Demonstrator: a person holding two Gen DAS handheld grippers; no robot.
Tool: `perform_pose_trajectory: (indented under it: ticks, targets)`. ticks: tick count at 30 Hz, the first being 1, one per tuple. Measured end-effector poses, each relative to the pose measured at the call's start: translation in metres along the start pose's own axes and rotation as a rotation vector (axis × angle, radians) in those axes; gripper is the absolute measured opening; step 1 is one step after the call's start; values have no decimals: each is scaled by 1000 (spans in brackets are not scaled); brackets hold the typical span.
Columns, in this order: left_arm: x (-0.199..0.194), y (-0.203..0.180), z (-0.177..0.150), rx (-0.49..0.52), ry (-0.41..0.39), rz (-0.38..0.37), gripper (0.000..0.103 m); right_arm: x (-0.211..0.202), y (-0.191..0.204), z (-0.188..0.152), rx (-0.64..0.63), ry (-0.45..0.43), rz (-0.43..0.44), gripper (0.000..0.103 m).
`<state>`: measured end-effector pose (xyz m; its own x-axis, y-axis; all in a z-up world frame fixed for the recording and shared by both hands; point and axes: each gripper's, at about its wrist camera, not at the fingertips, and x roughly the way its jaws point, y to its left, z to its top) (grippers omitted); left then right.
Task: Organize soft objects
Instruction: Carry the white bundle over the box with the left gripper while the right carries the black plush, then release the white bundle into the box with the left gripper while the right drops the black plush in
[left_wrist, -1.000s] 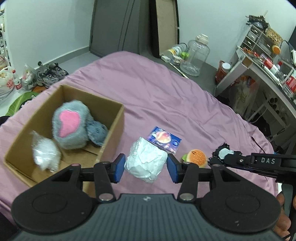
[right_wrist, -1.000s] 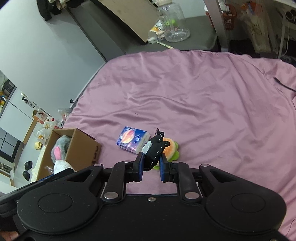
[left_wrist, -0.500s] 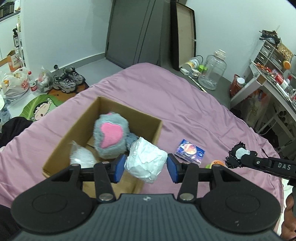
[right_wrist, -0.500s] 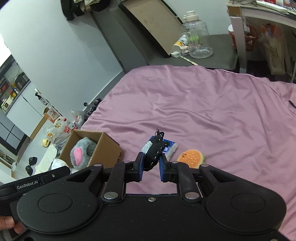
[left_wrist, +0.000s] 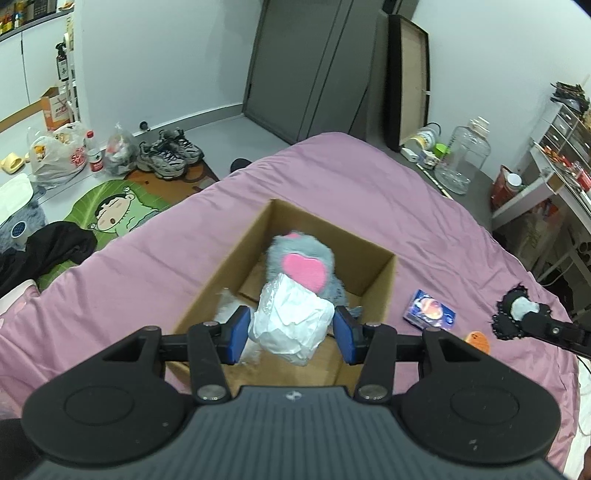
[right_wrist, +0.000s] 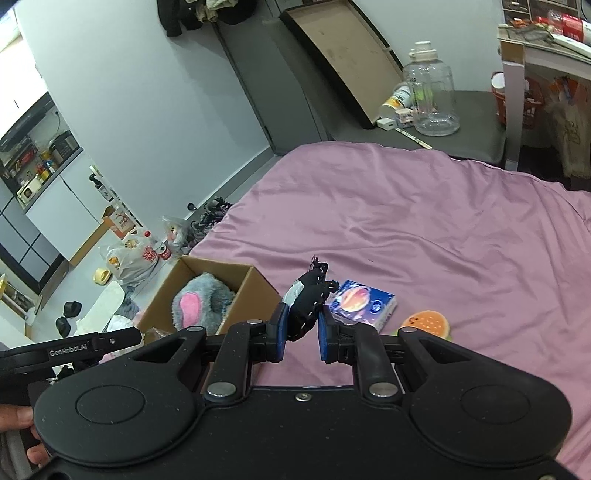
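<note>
1. The left claw (left_wrist: 291, 334) is pinching a white plastic-wrapped bundle (left_wrist: 290, 325) over the cardboard box (left_wrist: 380, 291) on the bed (left_wrist: 369, 192).
2. The right claw (right_wrist: 300, 328) is pinching a black lacy item (right_wrist: 308, 304) above the bed.

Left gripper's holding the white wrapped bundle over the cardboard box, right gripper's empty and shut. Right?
Not quite. The right gripper is not empty: the right wrist view shows it shut on a small black lacy item. The rest stands: the left gripper holds the white wrapped bundle over the cardboard box.
</note>
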<state>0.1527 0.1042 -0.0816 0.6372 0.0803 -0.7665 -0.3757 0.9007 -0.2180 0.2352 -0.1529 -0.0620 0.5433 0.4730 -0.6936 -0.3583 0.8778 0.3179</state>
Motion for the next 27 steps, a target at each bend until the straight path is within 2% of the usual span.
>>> perform_pose_trajectory:
  ticks: [12, 17, 27]
  targets:
    - [13, 35, 0, -18, 52, 29, 48, 5, 51, -2, -88, -13, 1, 17]
    - [16, 41, 1, -23, 69, 24, 48, 18, 74, -5, -131, 7, 9, 17]
    - [24, 50, 3, -35, 103, 30, 51, 33, 91, -3, -140, 23, 22, 17]
